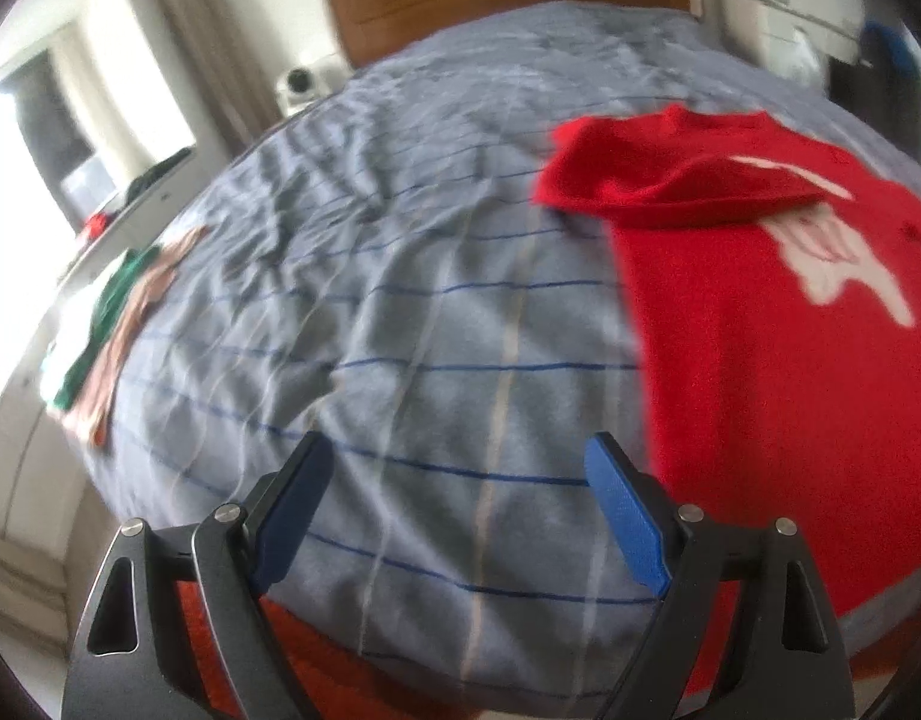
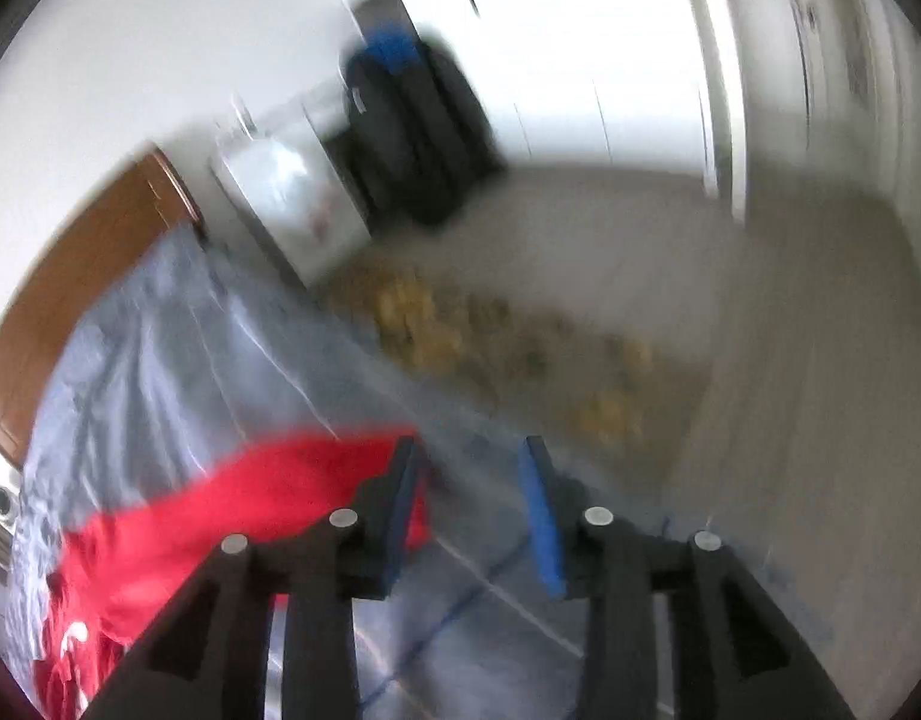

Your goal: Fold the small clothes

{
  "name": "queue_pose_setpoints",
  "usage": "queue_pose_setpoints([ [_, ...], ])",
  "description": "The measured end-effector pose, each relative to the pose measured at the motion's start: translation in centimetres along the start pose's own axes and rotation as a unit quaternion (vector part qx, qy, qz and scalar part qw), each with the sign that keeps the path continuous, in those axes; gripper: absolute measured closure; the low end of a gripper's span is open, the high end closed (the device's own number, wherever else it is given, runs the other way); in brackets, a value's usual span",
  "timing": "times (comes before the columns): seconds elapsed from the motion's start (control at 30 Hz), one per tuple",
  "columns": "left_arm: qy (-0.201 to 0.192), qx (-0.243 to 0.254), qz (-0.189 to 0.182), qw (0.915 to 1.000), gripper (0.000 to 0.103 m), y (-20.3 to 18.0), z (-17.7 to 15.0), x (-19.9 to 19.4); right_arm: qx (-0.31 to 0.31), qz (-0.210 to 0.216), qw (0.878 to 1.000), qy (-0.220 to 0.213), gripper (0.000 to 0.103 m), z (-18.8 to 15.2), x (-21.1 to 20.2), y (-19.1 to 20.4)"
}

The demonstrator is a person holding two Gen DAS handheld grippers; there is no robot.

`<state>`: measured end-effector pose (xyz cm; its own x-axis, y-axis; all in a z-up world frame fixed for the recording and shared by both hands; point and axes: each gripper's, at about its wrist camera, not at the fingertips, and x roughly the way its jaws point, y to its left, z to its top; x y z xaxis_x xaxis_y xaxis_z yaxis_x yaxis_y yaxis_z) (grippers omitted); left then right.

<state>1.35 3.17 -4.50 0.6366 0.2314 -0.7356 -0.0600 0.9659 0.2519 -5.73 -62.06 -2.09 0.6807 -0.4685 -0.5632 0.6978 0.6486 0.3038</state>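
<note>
On bed (image 1: 400, 324) | red shirt (image 1: 760, 330) right of left fingers (image 1: 625, 510) | unheld

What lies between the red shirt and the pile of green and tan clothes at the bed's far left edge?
Only bare, wrinkled grey striped bedcover separates the red shirt from the pile of green and tan clothes, as the left wrist view shows.

A bed (image 1: 400, 312) in a grey checked cover is carrying the clothes. A red shirt (image 1: 760, 324) is lying flat on it, one sleeve folded inward, well apart from a pile (image 1: 124, 312) of green and tan clothes sitting at the bed's opposite edge.
</note>
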Motion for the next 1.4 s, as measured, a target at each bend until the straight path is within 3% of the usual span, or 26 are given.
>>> queue_pose_setpoints([
  [0.13, -0.016, 0.051, -0.080, 0.9953, 0.015, -2.2, 4.5, -2.5, -0.062, 0.100, 0.989, 0.087, 0.066, -1.1, 2.7, 2.9],
  [0.2, -0.029, 0.086, -0.120, 0.9886, 0.006, -3.8, 7.5, -3.4, -0.062, 0.091, 0.984, 0.143, 0.063, -2.0, 4.6, 3.0],
  [0.3, -0.045, 0.154, -0.158, 0.9743, 0.005, -7.3, 10.9, -3.5, -0.033, 0.063, 0.990, 0.120, 0.065, -2.0, 3.8, 1.9],
  [0.43, -0.065, 0.258, -0.131, 0.9551, 0.005, -14.8, 13.3, -0.1, 0.018, 0.055, 0.995, 0.078, 0.057, -1.7, 1.8, 0.2],
  [0.5, -0.059, 0.287, -0.113, 0.9493, 0.012, -17.7, 13.5, 2.3, 0.042, 0.058, 0.995, 0.067, 0.057, -1.9, 1.0, -0.5],
  [0.6, -0.048, 0.310, -0.087, 0.9456, 0.019, -20.6, 13.4, 5.5, 0.050, 0.058, 0.995, 0.059, 0.057, -1.3, 0.9, -1.2],
  [0.63, -0.045, 0.306, -0.078, 0.9477, 0.026, -20.9, 13.4, 6.2, 0.048, 0.057, 0.996, 0.057, 0.057, -1.2, 0.8, -1.1],
  [0.7, -0.017, 0.270, -0.085, 0.9589, 0.061, -20.8, 13.9, 8.1, 0.035, 0.060, 0.996, 0.055, 0.057, -1.0, 0.7, -0.8],
  [0.73, 0.001, 0.238, -0.105, 0.9655, 0.099, -20.2, 14.3, 8.5, 0.029, 0.060, 0.996, 0.054, 0.057, -0.9, 0.6, -0.7],
  [0.8, -0.001, 0.173, -0.115, 0.9783, 0.097, -18.0, 15.2, 7.9, 0.008, 0.059, 0.997, 0.050, 0.057, -0.9, 0.4, -0.1],
  [0.87, -0.016, 0.117, -0.125, 0.9851, 0.097, -15.3, 16.1, 6.6, -0.011, 0.062, 0.997, 0.046, 0.057, -0.9, 0.2, 0.5],
  [0.97, -0.032, -0.001, -0.129, 0.9912, 0.097, -7.2, 17.7, 4.7, -0.024, 0.067, 0.997, 0.040, 0.057, -1.0, -0.1, 1.0],
  [1.03, -0.038, -0.089, -0.091, 0.9911, 0.097, -0.1, 18.1, 4.4, -0.031, 0.069, 0.997, 0.032, 0.057, -1.0, -0.4, 1.3],
  [1.1, -0.038, -0.152, -0.024, 0.9874, 0.097, 5.9, 17.6, 4.9, -0.038, 0.071, 0.996, 0.026, 0.057, -1.0, -0.6, 1.5],
  [1.2, -0.005, -0.224, 0.089, 0.9704, 0.097, 14.0, 14.9, 7.0, -0.054, 0.072, 0.996, 0.021, 0.057, -1.1, -0.8, 2.1],
  [1.27, 0.021, -0.259, 0.111, 0.9592, 0.097, 16.8, 12.8, 8.4, -0.065, 0.073, 0.995, 0.022, 0.057, -1.2, -0.8, 2.6],
  [1.33, 0.059, -0.301, 0.100, 0.9464, 0.097, 18.8, 10.2, 10.6, -0.074, 0.072, 0.994, 0.025, 0.057, -1.4, -0.7, 3.1],
  [1.4, 0.077, -0.314, 0.096, 0.9415, 0.097, 19.0, 8.9, 12.0, -0.084, 0.070, 0.994, 0.026, 0.057, -1.6, -0.7, 3.7],
])
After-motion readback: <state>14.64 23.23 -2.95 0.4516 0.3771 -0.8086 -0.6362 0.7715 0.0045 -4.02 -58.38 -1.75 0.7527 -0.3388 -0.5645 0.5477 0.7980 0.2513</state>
